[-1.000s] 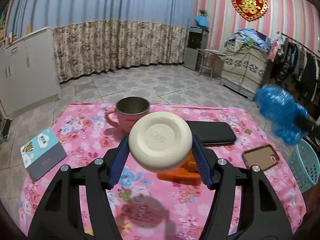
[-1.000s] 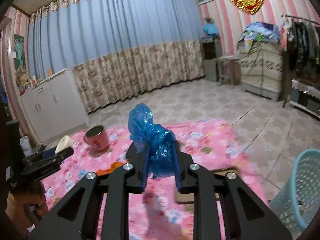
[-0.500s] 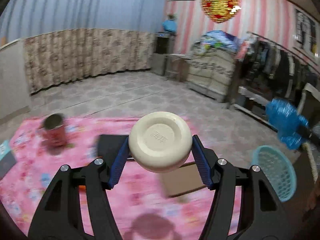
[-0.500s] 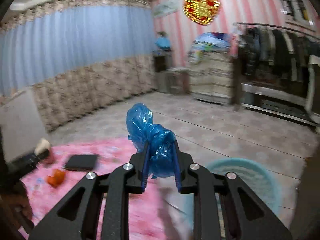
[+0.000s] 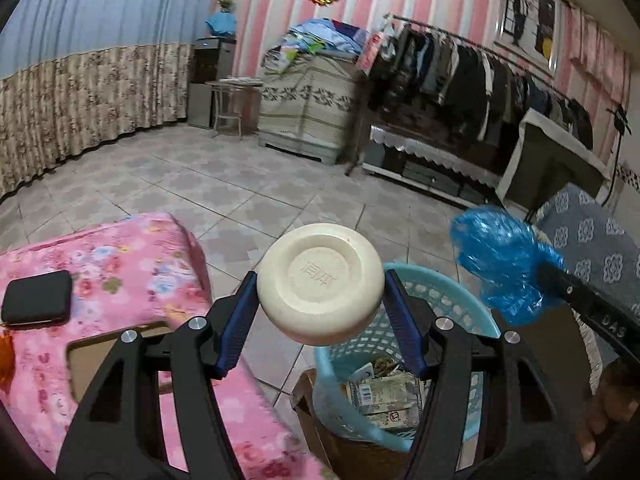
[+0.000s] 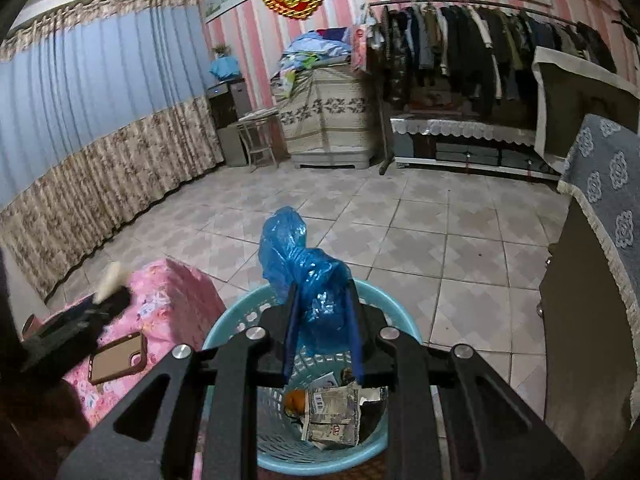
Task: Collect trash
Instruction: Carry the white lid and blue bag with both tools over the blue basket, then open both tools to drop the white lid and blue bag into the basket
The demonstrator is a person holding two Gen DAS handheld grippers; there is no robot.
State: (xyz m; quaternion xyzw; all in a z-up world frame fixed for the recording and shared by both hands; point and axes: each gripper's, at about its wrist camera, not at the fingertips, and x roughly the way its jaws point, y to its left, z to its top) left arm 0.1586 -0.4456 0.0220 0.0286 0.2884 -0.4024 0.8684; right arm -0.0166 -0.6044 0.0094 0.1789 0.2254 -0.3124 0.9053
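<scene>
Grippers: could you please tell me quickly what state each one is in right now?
Left gripper: shut on the soap.
Right gripper: shut on the blue bag, above the basket.

one bowl (image 5: 320,282), one blue bag (image 6: 310,280), one basket (image 6: 240,320) (teal), two tools (image 5: 320,304)

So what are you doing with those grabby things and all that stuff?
A person is collecting trash with tongs in each hand. The left tongs grip a cream bowl, bottom facing the camera. The right tongs pinch a crumpled blue plastic bag above the turquoise basket, which already holds paper scraps. Nothing has been dropped yet.
</scene>
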